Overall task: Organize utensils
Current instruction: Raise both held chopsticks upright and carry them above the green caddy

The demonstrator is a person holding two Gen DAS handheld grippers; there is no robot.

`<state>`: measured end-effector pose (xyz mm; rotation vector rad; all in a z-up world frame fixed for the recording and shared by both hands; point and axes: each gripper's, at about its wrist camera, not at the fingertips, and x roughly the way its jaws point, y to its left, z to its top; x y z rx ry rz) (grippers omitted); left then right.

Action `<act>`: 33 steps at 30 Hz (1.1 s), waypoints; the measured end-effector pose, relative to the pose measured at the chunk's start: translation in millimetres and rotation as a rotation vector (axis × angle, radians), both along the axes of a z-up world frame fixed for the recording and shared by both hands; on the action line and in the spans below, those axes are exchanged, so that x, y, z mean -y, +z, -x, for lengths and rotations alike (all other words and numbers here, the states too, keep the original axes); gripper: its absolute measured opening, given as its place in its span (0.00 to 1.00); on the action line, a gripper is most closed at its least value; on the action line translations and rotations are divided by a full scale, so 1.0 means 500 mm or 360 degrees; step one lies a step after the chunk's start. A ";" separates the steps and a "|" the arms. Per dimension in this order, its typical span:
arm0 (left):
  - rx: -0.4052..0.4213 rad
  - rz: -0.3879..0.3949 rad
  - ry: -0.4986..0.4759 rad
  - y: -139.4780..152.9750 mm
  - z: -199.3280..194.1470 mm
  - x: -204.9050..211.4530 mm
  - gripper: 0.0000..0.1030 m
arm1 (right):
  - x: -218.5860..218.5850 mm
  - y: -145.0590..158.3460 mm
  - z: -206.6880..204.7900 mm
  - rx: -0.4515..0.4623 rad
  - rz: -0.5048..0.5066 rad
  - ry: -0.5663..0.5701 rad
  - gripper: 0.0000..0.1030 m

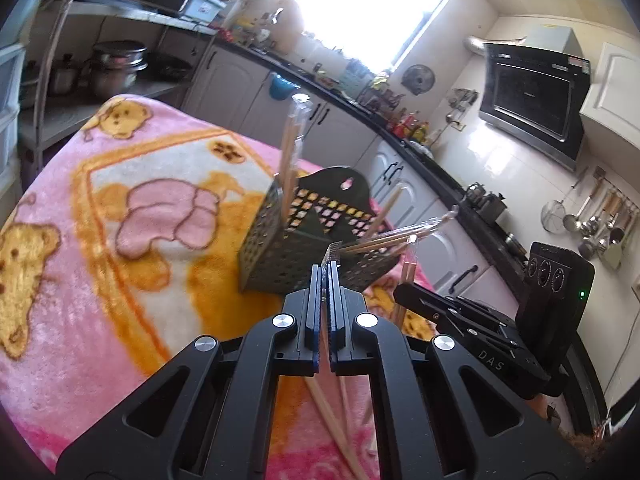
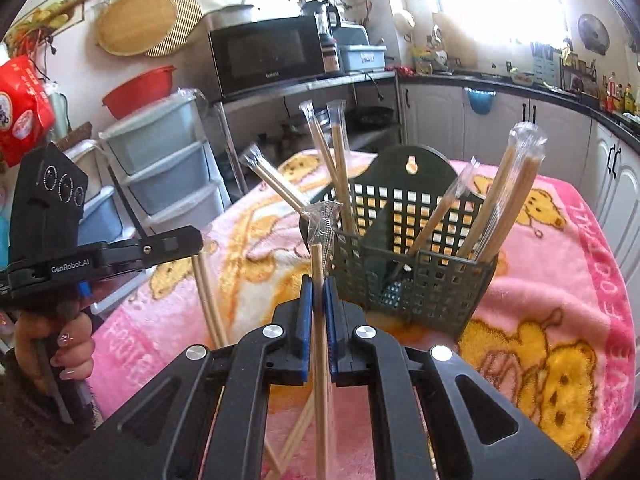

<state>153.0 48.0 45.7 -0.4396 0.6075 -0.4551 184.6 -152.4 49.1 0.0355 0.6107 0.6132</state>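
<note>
My right gripper (image 2: 316, 280) jaws clamp upright chopsticks (image 2: 320, 320); basket (image 2: 416, 280) just ahead-right. Left gripper (image 1: 325, 270) pinches a wrapper.

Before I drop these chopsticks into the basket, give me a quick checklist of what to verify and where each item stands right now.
1. Right gripper shut on a wrapped chopstick pair: ok.
2. Left gripper shut on its chopsticks: ok; their top end is hidden.
3. Basket upright on the blanket: ok.
4. Room in the basket among the pairs already in it: ok, gaps show.
5. Right pair's lower tip above the rim: not ok, it hangs beside the basket.
6. Loose chopsticks on the blanket clear of the path: cannot tell.
</note>
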 end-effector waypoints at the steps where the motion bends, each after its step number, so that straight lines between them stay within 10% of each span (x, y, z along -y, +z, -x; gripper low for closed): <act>1: 0.0013 -0.0004 -0.0009 0.007 0.003 0.005 0.01 | 0.006 0.007 0.006 0.0018 -0.0014 -0.0004 0.06; 33: 0.0397 -0.0002 -0.0172 0.176 -0.011 0.093 0.01 | 0.166 0.179 0.055 0.0441 -0.0275 -0.0270 0.06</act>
